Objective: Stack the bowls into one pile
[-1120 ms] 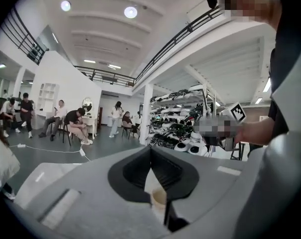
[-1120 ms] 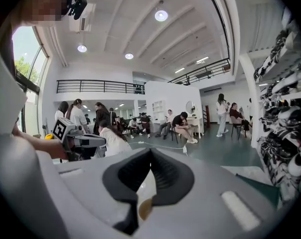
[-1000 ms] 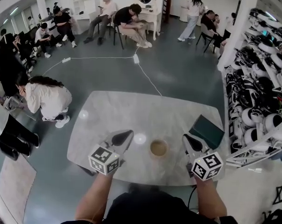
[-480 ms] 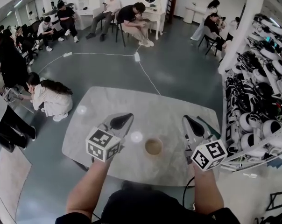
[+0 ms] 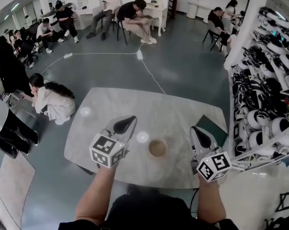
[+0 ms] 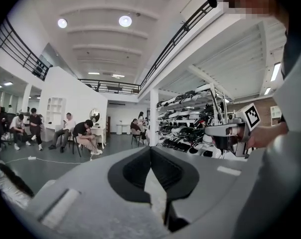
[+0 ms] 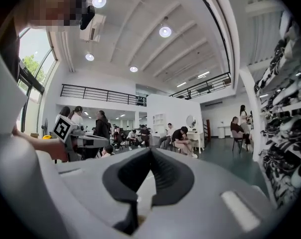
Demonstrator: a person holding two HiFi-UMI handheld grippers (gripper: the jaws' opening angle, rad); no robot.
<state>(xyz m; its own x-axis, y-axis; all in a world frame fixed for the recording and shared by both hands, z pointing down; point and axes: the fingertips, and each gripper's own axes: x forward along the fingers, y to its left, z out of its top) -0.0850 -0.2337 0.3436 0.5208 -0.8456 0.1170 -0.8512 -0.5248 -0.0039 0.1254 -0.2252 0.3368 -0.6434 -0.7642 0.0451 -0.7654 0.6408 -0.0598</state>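
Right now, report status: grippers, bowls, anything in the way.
Left gripper shut, empty. Right gripper shut, empty. One bowl on table between them, not held. Nothing blocks it.

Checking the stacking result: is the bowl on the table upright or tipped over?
Upright. The bowl shows a full round rim, mouth facing up, on the table. How many are stacked cannot be told.

Both forearms reach forward from the lower frame; the left gripper (image 5: 121, 126) and right gripper (image 5: 198, 137) are closed, empty, held level.
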